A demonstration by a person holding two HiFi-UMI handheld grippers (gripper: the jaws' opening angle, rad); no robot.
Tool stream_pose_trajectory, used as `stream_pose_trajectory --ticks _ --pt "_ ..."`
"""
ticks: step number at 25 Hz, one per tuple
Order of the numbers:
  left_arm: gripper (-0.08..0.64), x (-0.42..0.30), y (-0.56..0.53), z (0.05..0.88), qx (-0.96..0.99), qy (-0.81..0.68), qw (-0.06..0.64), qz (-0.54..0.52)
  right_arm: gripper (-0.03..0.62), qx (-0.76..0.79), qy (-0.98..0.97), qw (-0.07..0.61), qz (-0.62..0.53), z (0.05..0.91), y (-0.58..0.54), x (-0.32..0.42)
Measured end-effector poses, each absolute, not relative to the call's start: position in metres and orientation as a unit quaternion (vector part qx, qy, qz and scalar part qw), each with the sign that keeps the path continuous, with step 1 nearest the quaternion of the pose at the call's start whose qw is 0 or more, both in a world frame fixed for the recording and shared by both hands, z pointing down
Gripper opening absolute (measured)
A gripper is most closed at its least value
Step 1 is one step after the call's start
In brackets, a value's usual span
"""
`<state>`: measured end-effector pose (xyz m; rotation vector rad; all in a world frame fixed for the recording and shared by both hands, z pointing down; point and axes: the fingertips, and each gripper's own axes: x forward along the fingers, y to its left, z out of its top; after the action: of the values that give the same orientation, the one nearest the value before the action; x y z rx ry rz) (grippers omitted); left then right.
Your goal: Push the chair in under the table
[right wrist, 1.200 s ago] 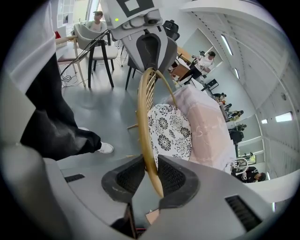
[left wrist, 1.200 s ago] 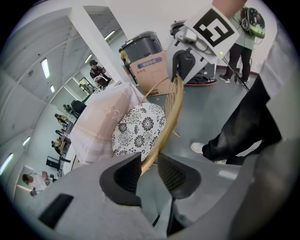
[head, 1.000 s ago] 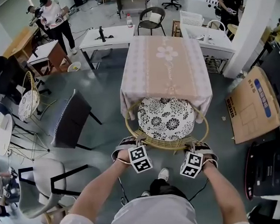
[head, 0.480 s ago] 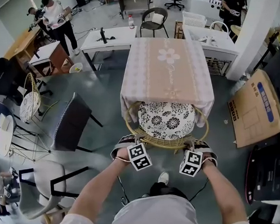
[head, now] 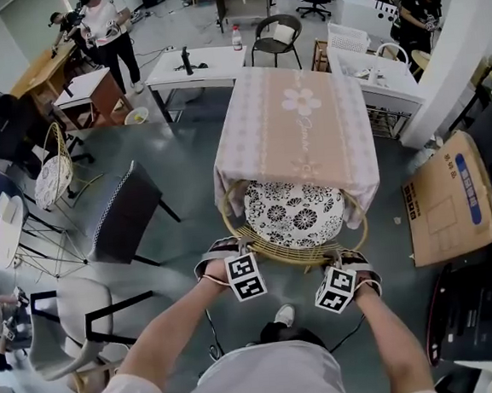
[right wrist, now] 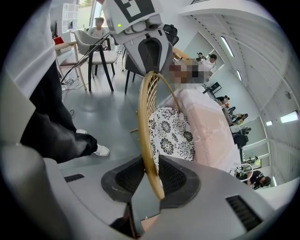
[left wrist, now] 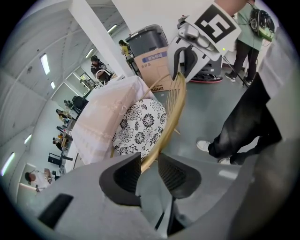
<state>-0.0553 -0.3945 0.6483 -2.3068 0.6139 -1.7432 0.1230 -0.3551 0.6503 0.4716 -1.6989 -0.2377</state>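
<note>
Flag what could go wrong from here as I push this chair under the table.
The right gripper has just been opening its jaws with the thin backrest rim between them; it may slip free mid-push. The tablecloth hangs over the far edge of the seat cushion, so the rim could snag and drag it.

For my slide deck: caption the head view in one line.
The left gripper and right gripper hold the rattan chair by its back rim, its floral cushion partly under the pink-clothed table.
</note>
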Motion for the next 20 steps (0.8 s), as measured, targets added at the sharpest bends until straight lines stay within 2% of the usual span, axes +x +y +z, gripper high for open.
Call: stream_pose_trajectory --ticks 8,17,20 --pt "0.110 -0.058 -0.383 0.643 -0.788 0.212 0.081 -0.572 0.118 0.239 -0.727 0.634 -0.112 0.644 -0.356 0.122" --pt "0.110 -0.038 -0.357 0.626 -0.823 0.236 0.046 -0.514 0.110 0.289 -0.725 0.616 -0.105 0.627 -0.343 0.113" --pt "0.110 -0.031 -0.350 0.617 -0.835 0.244 0.033 -0.492 0.091 0.320 -0.736 0.591 -0.081 0.617 -0.339 0.109"
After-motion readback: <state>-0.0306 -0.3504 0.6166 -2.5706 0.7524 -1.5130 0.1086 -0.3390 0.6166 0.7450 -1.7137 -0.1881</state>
